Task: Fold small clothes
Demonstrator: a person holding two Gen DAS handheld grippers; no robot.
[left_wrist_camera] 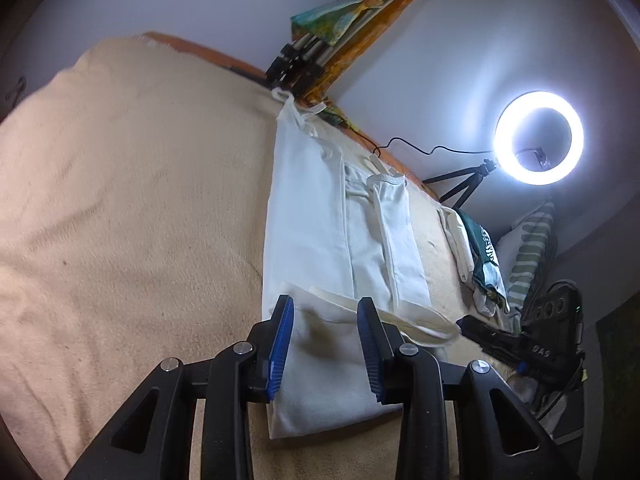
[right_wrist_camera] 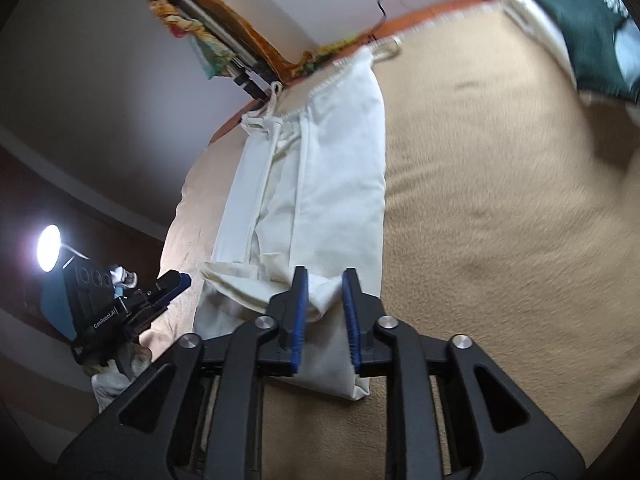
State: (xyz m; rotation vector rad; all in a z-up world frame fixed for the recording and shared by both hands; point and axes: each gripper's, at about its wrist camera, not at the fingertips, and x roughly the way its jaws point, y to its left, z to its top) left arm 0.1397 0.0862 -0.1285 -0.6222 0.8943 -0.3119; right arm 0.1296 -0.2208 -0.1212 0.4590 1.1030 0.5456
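White garment [left_wrist_camera: 312,216] between both tongs

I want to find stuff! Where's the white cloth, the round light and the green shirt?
white cloth [left_wrist_camera: 308,216]: left wrist view, flat middle.
round light [left_wrist_camera: 505,120]: left wrist view, glowing rim.
green shirt [right_wrist_camera: 576,28]: right wrist view, green front.

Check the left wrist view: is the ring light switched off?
No, the ring light glows bright white on its tripod beyond the bed.
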